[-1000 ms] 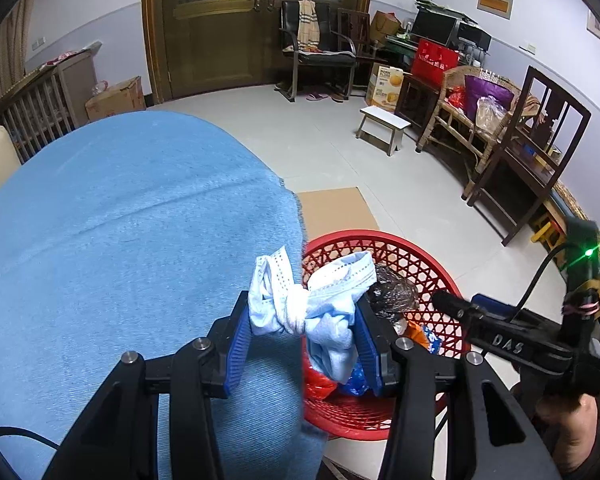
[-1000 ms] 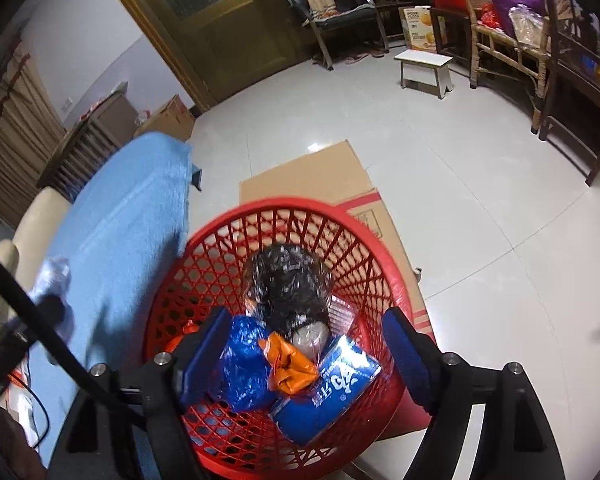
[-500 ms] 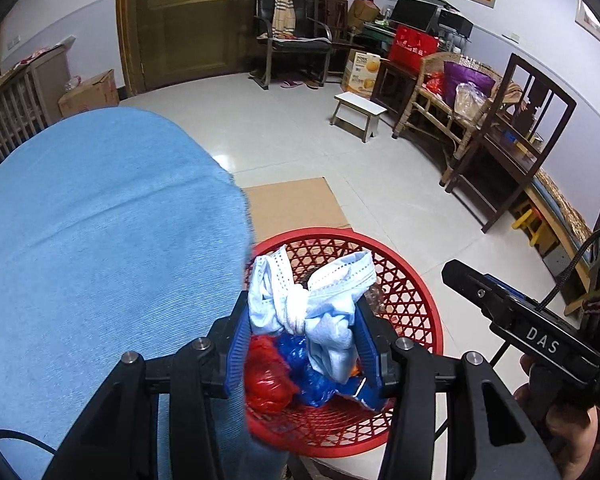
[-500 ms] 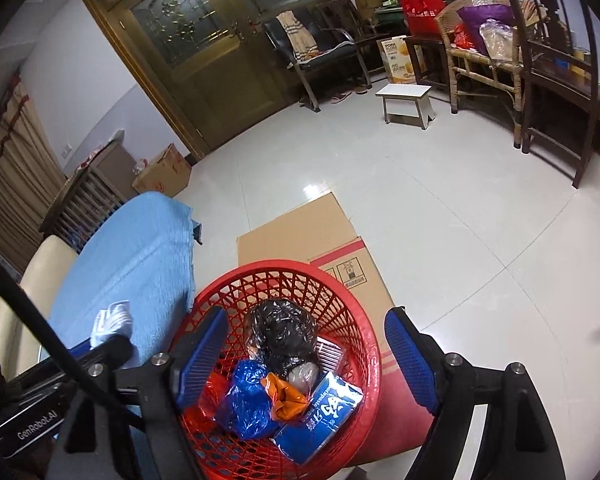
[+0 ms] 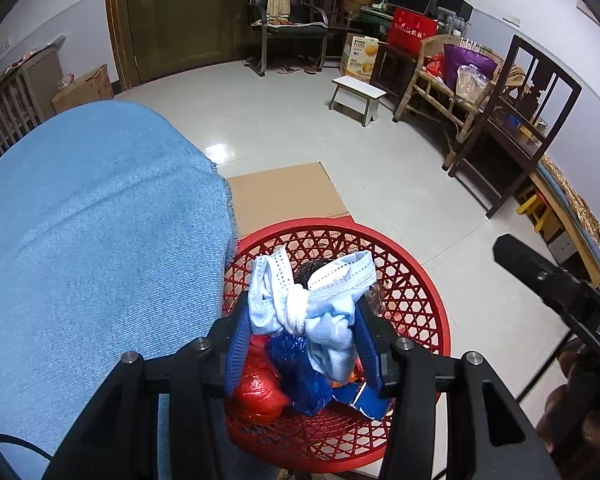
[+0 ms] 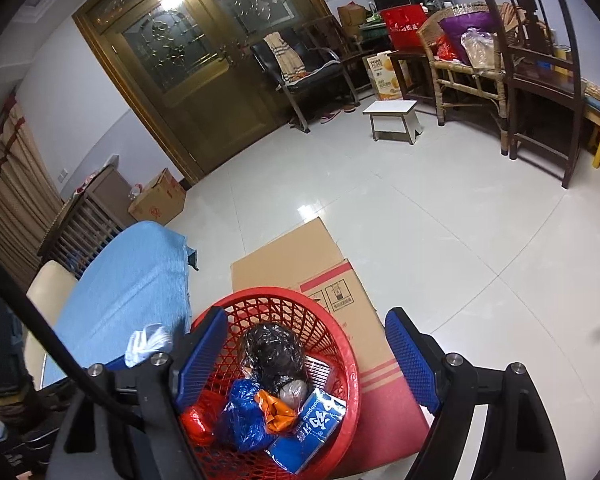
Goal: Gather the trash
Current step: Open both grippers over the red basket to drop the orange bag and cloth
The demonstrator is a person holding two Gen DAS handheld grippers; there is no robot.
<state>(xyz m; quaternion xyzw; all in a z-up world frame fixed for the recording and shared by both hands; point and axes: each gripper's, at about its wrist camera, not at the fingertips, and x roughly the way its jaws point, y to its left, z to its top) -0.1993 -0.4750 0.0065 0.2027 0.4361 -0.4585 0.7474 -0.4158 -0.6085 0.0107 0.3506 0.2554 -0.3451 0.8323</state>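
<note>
My left gripper point(image 5: 302, 336) is shut on a crumpled light-blue face mask point(image 5: 304, 304) and holds it over the near left part of the red mesh basket point(image 5: 412, 280). The basket holds a red bag point(image 5: 260, 388), a blue bag point(image 5: 300, 376), an orange wrapper and a black bag. In the right wrist view my right gripper point(image 6: 308, 356) is open and empty above the same basket point(image 6: 332, 328). The mask point(image 6: 146, 342) shows there at the left, in the other gripper.
A table with a blue cloth point(image 5: 92, 220) lies left of the basket. Flat cardboard point(image 5: 284, 192) lies on the tiled floor under and behind the basket. A white stool point(image 5: 358, 94), dark chairs point(image 5: 512, 120) and a wicker bench stand farther off. Wooden doors point(image 6: 204, 64) are at the back.
My left gripper has carried the mask from the table edge to over the basket. My right gripper has risen and pulled back from the basket, still open.
</note>
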